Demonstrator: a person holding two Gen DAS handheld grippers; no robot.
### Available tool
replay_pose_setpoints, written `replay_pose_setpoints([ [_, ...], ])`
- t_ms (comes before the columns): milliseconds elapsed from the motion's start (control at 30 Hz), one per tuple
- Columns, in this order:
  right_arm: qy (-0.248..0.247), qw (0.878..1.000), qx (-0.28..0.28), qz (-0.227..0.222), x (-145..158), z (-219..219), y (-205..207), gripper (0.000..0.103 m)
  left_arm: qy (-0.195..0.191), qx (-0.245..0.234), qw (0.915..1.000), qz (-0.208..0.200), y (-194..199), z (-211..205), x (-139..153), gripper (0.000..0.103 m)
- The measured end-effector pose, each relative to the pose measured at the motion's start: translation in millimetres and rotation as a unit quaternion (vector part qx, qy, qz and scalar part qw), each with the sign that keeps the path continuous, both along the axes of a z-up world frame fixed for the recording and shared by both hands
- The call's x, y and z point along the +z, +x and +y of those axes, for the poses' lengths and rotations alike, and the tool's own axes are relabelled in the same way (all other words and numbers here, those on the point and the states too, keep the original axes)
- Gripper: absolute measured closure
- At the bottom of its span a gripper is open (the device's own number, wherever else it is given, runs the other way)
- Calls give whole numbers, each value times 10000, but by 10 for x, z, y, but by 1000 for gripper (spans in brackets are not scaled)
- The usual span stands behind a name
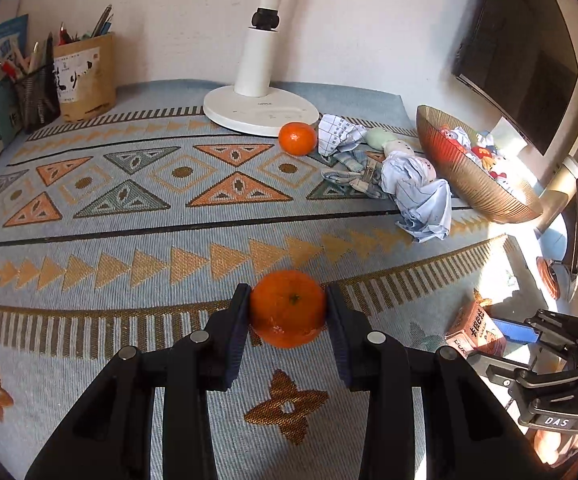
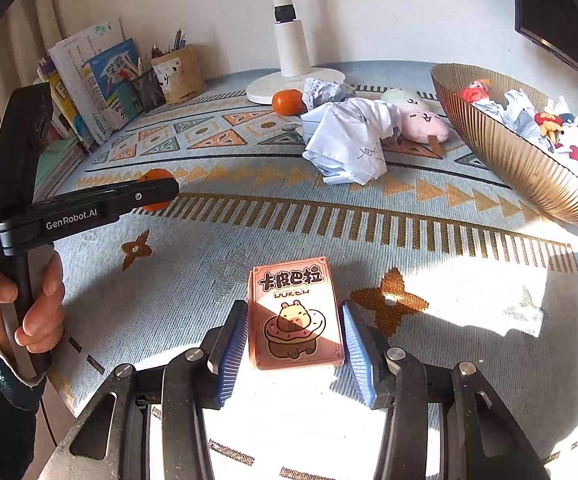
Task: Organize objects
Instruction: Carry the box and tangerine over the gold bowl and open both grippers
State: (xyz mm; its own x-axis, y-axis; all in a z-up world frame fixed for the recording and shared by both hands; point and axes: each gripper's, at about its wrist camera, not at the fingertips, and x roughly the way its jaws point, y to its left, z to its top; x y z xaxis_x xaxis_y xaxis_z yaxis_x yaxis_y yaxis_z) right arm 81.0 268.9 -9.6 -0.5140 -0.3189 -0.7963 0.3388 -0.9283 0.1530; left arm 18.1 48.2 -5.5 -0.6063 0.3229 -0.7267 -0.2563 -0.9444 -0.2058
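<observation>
Two grips are in play. Our left gripper has its jaws clamped on an orange just above the worktop. Our right gripper straddles the card box; its jaws stand narrow, just beside the box's sides (contact is unclear). We judge the bowl to be the destination: carry the orange level, squeeze lightly, and clear the crumpled paper before release.

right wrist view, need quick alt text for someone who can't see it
The right hand-held gripper straddles a pink card box lying on a patterned tablecloth. At left, a hand holds the left hand-held gripper on an orange; crumpled paper and a ribbed bowl lie beyond.
</observation>
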Motion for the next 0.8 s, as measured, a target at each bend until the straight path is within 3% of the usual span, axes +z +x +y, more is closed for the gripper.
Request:
replay_pose_setpoints([
  [67, -20, 9999, -65, 83, 6, -5, 62, 35, -229, 116, 9995, 207, 45, 14, 34, 69],
  [267, 638, 9973, -179, 315, -44, -196, 14, 35, -169, -46, 9991, 375, 114, 28, 68, 69],
  [333, 745, 9963, -149, 413, -33, -233, 19, 43, -153, -18, 9993, 348, 116, 17, 61, 69],
  [367, 714, 9964, -117, 435, -24, -232, 34, 57, -149, -14, 9993, 328, 108, 14, 58, 69],
  [400, 714, 9963, -111, 456, -17, -228, 49, 63, -156, -10, 9994, 321, 110, 17, 53, 69],
  [533, 640, 9965, -207, 491, 20, -145, 146, 63, -288, -54, 9991, 319, 110, 75, 44, 69],
  [633, 278, 9972, -359, 589, 240, 49, 191, 63, -475, -57, 9982, 367, 100, 162, 79, 69],
  [733, 205, 9912, -662, 1128, 680, 316, 233, 63, 73, -168, 9994, 306, 30, 222, 250, 69],
  [800, 262, 9819, -999, 1587, 1031, 535, 222, 63, 166, -213, 9985, 473, -33, 375, 469, 69],
])
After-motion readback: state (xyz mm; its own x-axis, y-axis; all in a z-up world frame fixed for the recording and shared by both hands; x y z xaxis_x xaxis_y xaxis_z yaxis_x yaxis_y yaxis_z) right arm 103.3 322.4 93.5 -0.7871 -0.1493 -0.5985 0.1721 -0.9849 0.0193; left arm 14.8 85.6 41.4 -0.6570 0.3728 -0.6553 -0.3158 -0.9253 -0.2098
